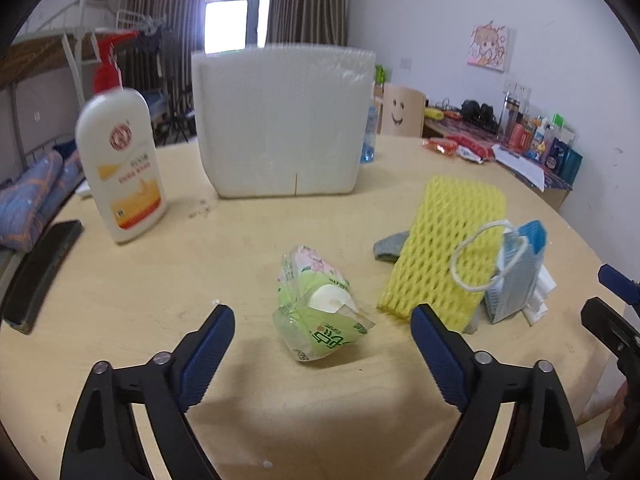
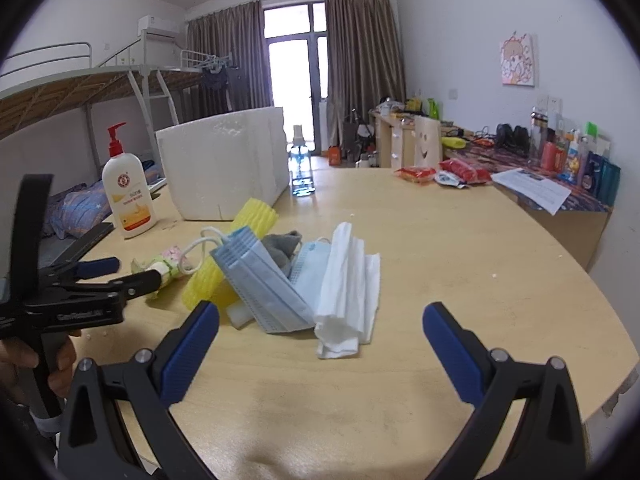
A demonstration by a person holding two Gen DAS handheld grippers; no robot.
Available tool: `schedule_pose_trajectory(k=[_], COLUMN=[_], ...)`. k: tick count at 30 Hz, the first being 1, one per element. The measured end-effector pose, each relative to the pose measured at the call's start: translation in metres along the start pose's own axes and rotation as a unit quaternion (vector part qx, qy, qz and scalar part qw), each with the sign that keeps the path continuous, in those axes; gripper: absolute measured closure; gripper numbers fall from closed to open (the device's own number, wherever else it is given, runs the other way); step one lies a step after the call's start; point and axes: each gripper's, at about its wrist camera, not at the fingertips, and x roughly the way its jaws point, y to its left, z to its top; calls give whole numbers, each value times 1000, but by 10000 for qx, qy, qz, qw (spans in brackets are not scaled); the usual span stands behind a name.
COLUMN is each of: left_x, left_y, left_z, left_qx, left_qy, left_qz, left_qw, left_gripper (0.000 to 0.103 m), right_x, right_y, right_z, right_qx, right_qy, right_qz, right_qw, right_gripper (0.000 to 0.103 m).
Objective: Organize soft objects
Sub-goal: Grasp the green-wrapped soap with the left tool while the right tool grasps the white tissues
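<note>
A green flowered tissue pack (image 1: 316,308) lies on the wooden table (image 1: 240,264), between the wide-apart fingers of my left gripper (image 1: 322,313), whose pads do not touch it. To its right lies a pile: a yellow foam net (image 1: 444,248), a grey cloth (image 1: 390,246) and blue face masks (image 1: 516,276). My right gripper (image 2: 320,309) stands open just short of folded white tissues (image 2: 348,280) and the face masks (image 2: 264,284). The right wrist view also shows the left gripper (image 2: 138,270) at the tissue pack (image 2: 168,264). A white foam box (image 1: 280,120) stands behind.
A lotion pump bottle (image 1: 120,160) stands left of the box, with a black flat object (image 1: 40,268) at the table's left edge. A water bottle (image 2: 302,168) and snack packets (image 2: 416,174) sit farther back. A cluttered desk (image 2: 560,184) lines the right wall.
</note>
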Motion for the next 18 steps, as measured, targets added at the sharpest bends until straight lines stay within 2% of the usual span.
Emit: schedule_pose_trajectory(k=[8, 11, 14, 16, 18], left_x=[17, 24, 29, 28, 27], left_y=[5, 5, 8, 9, 11], left_z=[4, 5, 6, 6, 6], left_qx=[-52, -67, -161, -205, -235], left_qy=[316, 511, 675, 681, 672], left_qz=[-39, -147, -197, -217, -218], left_qw=[9995, 9986, 9974, 9972, 9972], left_gripper=[26, 34, 36, 38, 46], right_x=[15, 20, 27, 28, 29], right_y=[4, 3, 1, 4, 6], right_z=[6, 10, 14, 16, 16], right_qx=[-151, -209, -246, -363, -459], right_qy=[175, 257, 375, 412, 451], right_qz=[104, 139, 74, 153, 211], right_qw=[9997, 9994, 9990, 9984, 9977], right_gripper=[1, 9, 17, 18, 22])
